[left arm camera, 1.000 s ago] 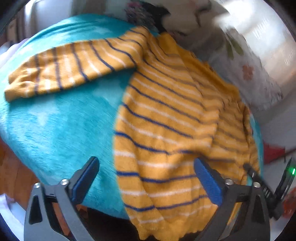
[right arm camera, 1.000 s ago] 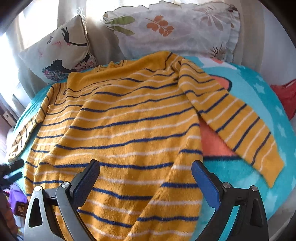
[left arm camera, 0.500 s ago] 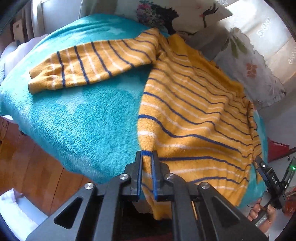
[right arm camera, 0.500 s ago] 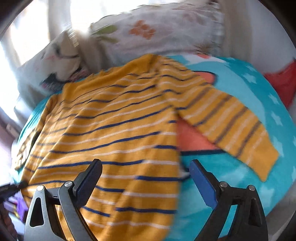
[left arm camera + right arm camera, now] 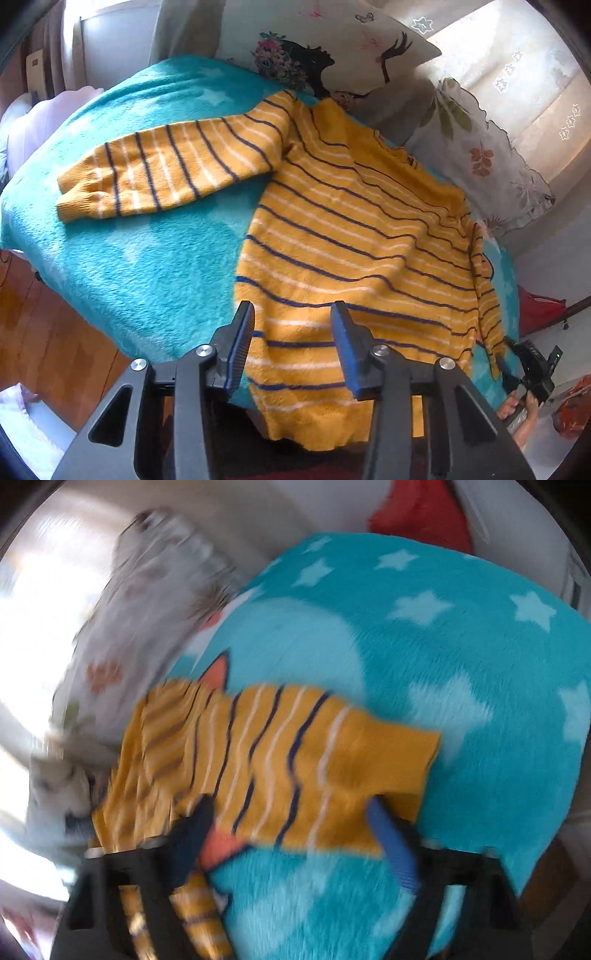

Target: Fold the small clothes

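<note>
- Sweater (image 5: 351,236), yellow with navy and white stripes, lies flat on the teal star blanket (image 5: 140,258); its hem hangs over the near edge.
- One sleeve (image 5: 166,170) stretches out to the left on the blanket.
- Left gripper (image 5: 293,347) hovers over the hem's near left corner, jaws parted, holding nothing.
- Right gripper (image 5: 288,834), in a blurred view, sits at the other sleeve (image 5: 280,760), jaws spread wide around the cloth, not clamped.
- Two printed pillows (image 5: 332,55) stand at the far side.
</note>
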### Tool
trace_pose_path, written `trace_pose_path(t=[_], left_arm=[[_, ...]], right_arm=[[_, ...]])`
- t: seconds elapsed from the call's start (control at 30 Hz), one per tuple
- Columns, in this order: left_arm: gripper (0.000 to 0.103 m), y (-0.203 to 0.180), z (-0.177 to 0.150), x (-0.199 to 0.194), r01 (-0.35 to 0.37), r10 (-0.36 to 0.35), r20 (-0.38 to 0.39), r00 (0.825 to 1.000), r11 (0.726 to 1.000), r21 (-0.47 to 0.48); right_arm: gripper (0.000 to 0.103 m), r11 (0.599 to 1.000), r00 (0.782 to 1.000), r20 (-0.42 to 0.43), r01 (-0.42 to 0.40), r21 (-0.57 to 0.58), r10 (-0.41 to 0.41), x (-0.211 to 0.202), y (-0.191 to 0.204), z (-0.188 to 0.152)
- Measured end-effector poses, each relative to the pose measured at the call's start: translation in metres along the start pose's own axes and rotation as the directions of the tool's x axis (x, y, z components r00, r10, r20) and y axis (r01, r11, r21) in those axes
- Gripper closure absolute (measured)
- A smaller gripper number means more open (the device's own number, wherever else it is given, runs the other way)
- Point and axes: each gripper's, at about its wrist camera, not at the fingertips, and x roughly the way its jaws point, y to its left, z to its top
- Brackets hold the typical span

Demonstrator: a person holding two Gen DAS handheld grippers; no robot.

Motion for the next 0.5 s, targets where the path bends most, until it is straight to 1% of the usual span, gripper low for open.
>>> trace_pose_path(t=[0.03, 0.07, 0.1, 0.13, 0.17, 0.2, 0.27, 0.33, 0.37, 0.4, 0.43, 0.47, 0.5], left_arm=[[0.062, -0.003, 0.002, 0.002, 0.002, -0.002, -0.004, 1.000, 1.000, -0.004], [0.062, -0.004, 0.002, 0.002, 0.000, 0.000, -0.004, 1.000, 1.000, -0.007], [0.062, -0.005, 0.004, 0.002, -0.004, 0.004, -0.004, 1.000, 1.000, -0.007], [0.061, -0.005, 0.005, 0.000, -0.010, 0.010, 0.004, 1.000, 1.000, -0.006], [0.061, -0.004, 0.006, -0.002, -0.015, 0.015, 0.011, 1.000, 1.000, -0.007], [0.060, -0.003, 0.006, -0.002, -0.020, 0.020, 0.014, 1.000, 1.000, -0.010], [0.058, 0.002, 0.008, -0.004, -0.031, 0.031, 0.021, 0.999, 0.999, -0.027], [0.058, 0.007, 0.010, -0.004, -0.036, 0.037, 0.021, 0.999, 0.999, -0.039], [0.057, 0.010, 0.010, -0.004, -0.037, 0.038, 0.023, 0.999, 0.998, -0.043], [0.057, 0.011, 0.010, -0.004, -0.038, 0.040, 0.026, 0.999, 0.998, -0.042], [0.055, 0.011, 0.010, -0.004, -0.043, 0.044, 0.031, 0.999, 0.998, -0.035], [0.052, 0.012, 0.010, -0.003, -0.047, 0.048, 0.035, 0.998, 0.998, -0.030], [0.051, 0.012, 0.010, -0.002, -0.049, 0.050, 0.037, 0.998, 0.998, -0.030]], right_arm=[[0.099, 0.999, 0.999, -0.017, -0.029, 0.020, 0.029, 0.003, -0.006, 0.012], [0.101, 0.999, 0.999, -0.010, -0.039, 0.036, 0.039, 0.002, -0.009, 0.023], [0.101, 0.999, 0.999, 0.015, -0.031, 0.032, 0.031, -0.002, -0.010, 0.033], [0.101, 1.000, 0.998, 0.066, 0.007, 0.003, -0.007, -0.011, -0.009, 0.049], [0.101, 0.997, 0.990, 0.130, 0.063, -0.034, -0.058, -0.024, -0.007, 0.065], [0.101, 0.993, 0.980, 0.176, 0.103, -0.055, -0.092, -0.033, -0.005, 0.078], [0.101, 0.977, 0.945, 0.280, 0.200, -0.079, -0.170, -0.057, -0.002, 0.112], [0.101, 0.960, 0.912, 0.338, 0.270, -0.072, -0.231, -0.072, 0.000, 0.139], [0.101, 0.959, 0.910, 0.337, 0.276, -0.061, -0.240, -0.077, -0.001, 0.151], [0.100, 0.970, 0.924, 0.321, 0.237, -0.055, -0.208, -0.083, -0.005, 0.158], [0.099, 0.986, 0.947, 0.291, 0.160, -0.049, -0.139, -0.088, -0.008, 0.159], [0.099, 0.993, 0.962, 0.259, 0.105, -0.052, -0.088, -0.090, -0.011, 0.153], [0.097, 0.997, 0.979, 0.202, 0.044, -0.057, -0.031, -0.088, -0.012, 0.144]])
